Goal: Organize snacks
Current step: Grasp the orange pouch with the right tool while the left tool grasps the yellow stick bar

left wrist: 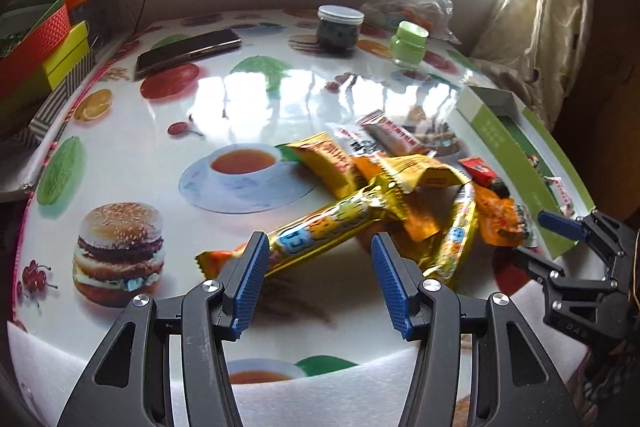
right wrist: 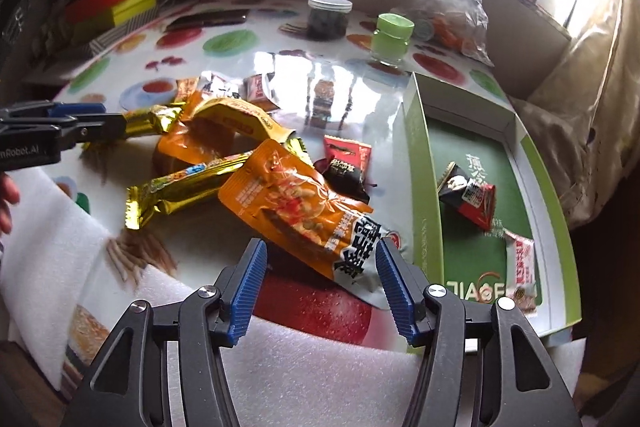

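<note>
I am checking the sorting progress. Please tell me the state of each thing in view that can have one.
Green box: open, two packets inside.
Orange packet: on the table, between the right gripper's pads, not pressed.
Gold stick: on the table, between the left gripper's pads, not pressed.
Dark jar: lid on.
Green jar: lid on.
Left gripper: open.
Right gripper: open.

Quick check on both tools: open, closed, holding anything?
Left tool: open, the gold snack stick lies between its pads, not gripped.
Right tool: open, the orange snack packet lies between its pads, not gripped.
</note>
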### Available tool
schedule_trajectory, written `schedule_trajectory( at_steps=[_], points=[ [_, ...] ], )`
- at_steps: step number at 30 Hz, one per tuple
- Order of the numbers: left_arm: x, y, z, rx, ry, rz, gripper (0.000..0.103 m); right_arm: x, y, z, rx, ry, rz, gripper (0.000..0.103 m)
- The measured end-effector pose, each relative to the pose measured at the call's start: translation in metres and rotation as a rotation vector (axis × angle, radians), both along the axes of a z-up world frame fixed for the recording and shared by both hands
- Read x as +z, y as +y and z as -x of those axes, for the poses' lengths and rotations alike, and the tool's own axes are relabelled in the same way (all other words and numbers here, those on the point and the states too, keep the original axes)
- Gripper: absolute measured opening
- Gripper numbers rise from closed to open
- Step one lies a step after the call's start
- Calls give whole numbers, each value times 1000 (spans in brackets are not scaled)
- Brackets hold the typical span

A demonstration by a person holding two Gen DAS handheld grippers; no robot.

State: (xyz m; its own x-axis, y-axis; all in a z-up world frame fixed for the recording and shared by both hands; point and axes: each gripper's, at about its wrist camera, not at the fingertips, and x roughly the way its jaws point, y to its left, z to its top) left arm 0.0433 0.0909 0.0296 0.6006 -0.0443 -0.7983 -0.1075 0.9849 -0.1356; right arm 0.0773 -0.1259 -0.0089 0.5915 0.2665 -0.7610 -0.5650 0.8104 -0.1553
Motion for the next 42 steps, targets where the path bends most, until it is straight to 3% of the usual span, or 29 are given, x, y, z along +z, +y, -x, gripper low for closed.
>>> schedule_trajectory(
  at_steps=[10, 14, 16, 22, 27, 36, 42],
  points=[
    [-3, 8, -10, -64, -1, -38, 54, -8, 14, -13, 55, 7, 97, 59],
    [-6, 1, -16, -124, 9, -71, 54, -8, 18, -19, 71, 21, 83, 59],
    [-9, -1, -17, -142, 13, -73, 54, -8, 19, -23, 77, 46, 46, 64],
    [-16, 2, -22, -120, 37, -58, 55, -4, 27, -24, 107, 92, -22, 64],
    [-18, 3, -25, -116, 45, -64, 54, -7, 27, -28, 112, 47, 64, 64],
    [-23, 4, -30, -100, 58, -61, 55, -8, 27, -40, 151, 75, 51, 68],
    [-23, 2, -32, -79, 58, -69, 54, -11, 21, -51, 109, 130, -30, 68]
  ],
)
